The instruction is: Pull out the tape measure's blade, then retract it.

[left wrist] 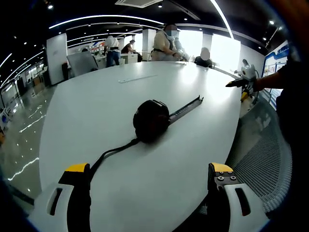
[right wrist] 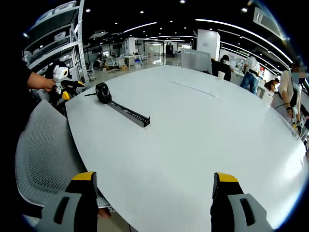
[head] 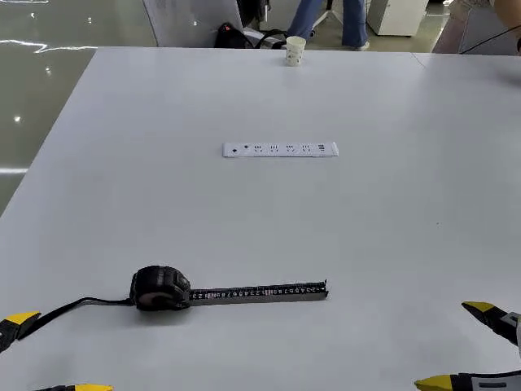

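Note:
A black tape measure [head: 159, 287] lies on the white table [head: 260, 212] near its front edge, with a stretch of blade [head: 259, 292] drawn out to the right and a black strap [head: 77, 306] trailing left. My left gripper [head: 41, 354] is open at the lower left corner, its yellow-tipped jaws apart and close to the strap's end. My right gripper [head: 468, 346] is open at the lower right, well clear of the blade's hook. The case [left wrist: 150, 119] and blade [left wrist: 186, 107] lie ahead of the left gripper [left wrist: 149, 174]. From the right gripper [right wrist: 152, 181] the tape measure [right wrist: 103, 92] is far off to the left.
A white power strip [head: 280, 149] lies across the middle of the table. A paper cup [head: 295, 50] stands at the far edge. A grey mesh chair [right wrist: 41, 154] sits at the table's near side. People stand beyond the table.

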`<action>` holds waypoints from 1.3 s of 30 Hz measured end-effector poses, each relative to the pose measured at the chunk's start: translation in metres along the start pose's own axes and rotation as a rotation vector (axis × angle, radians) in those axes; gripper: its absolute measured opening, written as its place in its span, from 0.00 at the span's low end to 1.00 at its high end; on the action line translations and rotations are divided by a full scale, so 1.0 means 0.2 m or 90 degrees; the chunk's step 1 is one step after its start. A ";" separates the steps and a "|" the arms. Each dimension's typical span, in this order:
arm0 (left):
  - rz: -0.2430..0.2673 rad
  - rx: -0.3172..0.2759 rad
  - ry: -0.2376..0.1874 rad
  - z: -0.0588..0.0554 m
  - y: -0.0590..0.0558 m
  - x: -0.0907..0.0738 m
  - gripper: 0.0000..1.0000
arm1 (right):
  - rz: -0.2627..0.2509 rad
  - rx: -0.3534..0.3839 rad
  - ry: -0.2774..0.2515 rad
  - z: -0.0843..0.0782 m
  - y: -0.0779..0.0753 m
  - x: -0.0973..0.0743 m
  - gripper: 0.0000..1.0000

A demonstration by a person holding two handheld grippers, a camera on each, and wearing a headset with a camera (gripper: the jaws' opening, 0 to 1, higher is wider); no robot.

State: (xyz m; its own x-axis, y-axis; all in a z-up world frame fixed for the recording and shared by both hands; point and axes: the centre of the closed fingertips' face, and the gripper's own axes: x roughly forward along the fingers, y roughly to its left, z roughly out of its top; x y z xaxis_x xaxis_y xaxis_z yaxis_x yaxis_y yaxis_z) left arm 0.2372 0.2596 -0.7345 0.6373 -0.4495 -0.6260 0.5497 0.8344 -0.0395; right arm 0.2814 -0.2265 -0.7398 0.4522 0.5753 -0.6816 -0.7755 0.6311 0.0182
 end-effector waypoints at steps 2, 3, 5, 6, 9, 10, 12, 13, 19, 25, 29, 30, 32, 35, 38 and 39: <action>0.001 0.000 -0.003 0.01 0.00 0.00 0.99 | 0.000 -0.005 0.001 0.00 0.01 -0.01 0.99; 0.002 0.001 -0.005 0.01 0.00 0.00 0.99 | 0.000 -0.005 0.001 0.01 0.01 -0.01 0.99; 0.004 -0.001 -0.008 0.02 0.01 0.01 0.99 | -0.001 -0.008 0.004 0.01 0.01 -0.01 0.99; 0.006 -0.006 -0.008 0.02 0.01 0.01 0.99 | -0.001 -0.007 0.004 0.01 0.00 -0.02 0.99; 0.009 -0.010 -0.012 0.02 0.01 0.01 0.99 | 0.001 -0.010 0.007 0.01 0.01 -0.02 0.99; 0.010 -0.010 -0.012 0.02 0.01 0.01 0.99 | 0.001 -0.011 0.008 0.01 0.01 -0.02 0.99; 0.009 -0.012 -0.012 0.02 0.00 0.01 0.99 | 0.004 -0.011 0.011 0.02 0.02 -0.02 0.99; 0.008 -0.015 -0.011 0.02 0.00 0.02 0.99 | 0.004 -0.012 0.013 0.02 0.01 -0.02 0.99; 0.015 -0.029 -0.009 0.05 -0.01 0.04 0.99 | 0.006 -0.019 0.021 0.02 0.01 -0.02 0.99; 0.019 -0.030 -0.009 0.09 -0.02 0.08 0.99 | 0.009 -0.026 0.026 0.02 0.00 -0.02 0.99; 0.023 -0.031 -0.002 0.12 -0.02 0.11 0.99 | 0.014 -0.036 0.037 0.02 0.00 -0.02 0.99; 0.024 -0.028 -0.003 0.13 -0.03 0.12 0.99 | 0.016 -0.039 0.040 0.02 0.00 -0.02 0.99; 0.030 -0.022 0.002 0.15 -0.03 0.13 0.99 | 0.024 -0.053 0.054 0.02 0.00 -0.01 0.99; 0.031 -0.017 0.009 0.17 -0.05 0.16 0.99 | 0.032 -0.073 0.068 0.03 -0.02 0.01 0.99; 0.045 -0.021 0.014 0.19 -0.05 0.20 0.99 | 0.047 -0.099 0.083 0.05 -0.03 0.03 0.99; 0.058 -0.045 0.018 0.19 -0.04 0.20 0.99 | 0.050 -0.101 0.084 0.06 -0.01 0.04 0.99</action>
State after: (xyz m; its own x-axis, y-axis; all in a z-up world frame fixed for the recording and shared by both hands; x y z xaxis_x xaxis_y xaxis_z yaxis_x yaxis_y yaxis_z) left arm 0.2793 0.2226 -0.7304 0.6673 -0.3619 -0.6509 0.4493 0.8927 -0.0356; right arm 0.2928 -0.2171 -0.7366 0.3347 0.5397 -0.7724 -0.8704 0.4911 -0.0341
